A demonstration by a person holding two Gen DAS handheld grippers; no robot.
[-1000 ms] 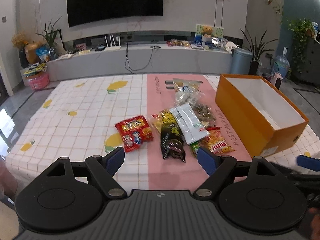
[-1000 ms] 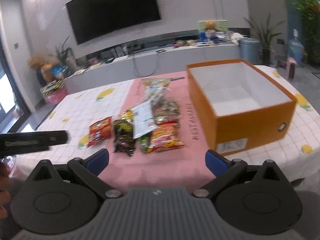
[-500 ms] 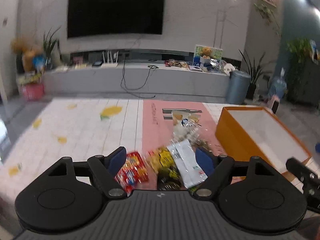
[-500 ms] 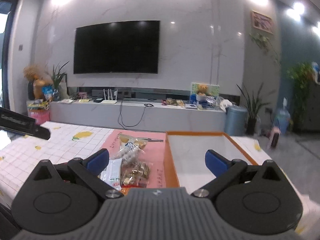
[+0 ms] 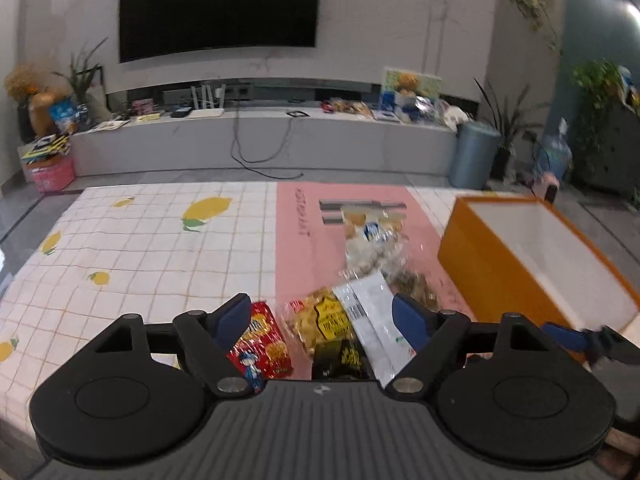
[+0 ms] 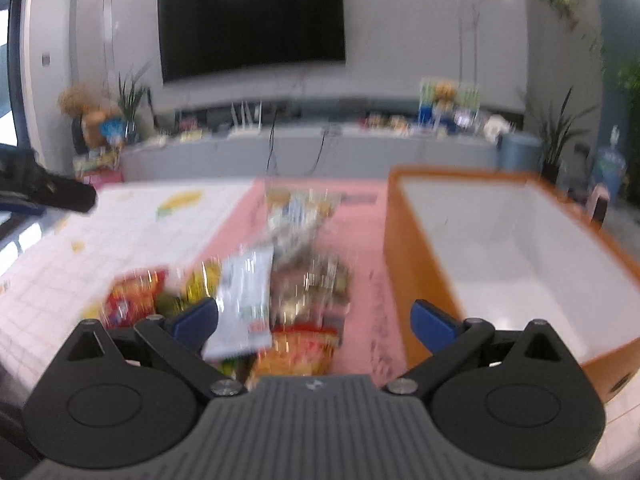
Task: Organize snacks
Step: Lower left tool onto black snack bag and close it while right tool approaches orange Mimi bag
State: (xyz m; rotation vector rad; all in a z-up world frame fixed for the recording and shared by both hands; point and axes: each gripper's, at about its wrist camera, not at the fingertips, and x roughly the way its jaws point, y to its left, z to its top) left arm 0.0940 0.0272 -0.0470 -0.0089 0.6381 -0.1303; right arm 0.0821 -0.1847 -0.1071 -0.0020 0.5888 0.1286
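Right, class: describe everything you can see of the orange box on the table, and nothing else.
The orange box is a rectangular, open-topped container, seemingly cardboard, orange outside and plain white inside. No lid shows. It stands upright on the tablecloth at the table's right side, just right of the heap of snack packets, apart from them. What shows of its inside holds nothing. A small dark hole marks its near end wall in the right wrist view. Neither gripper touches it.
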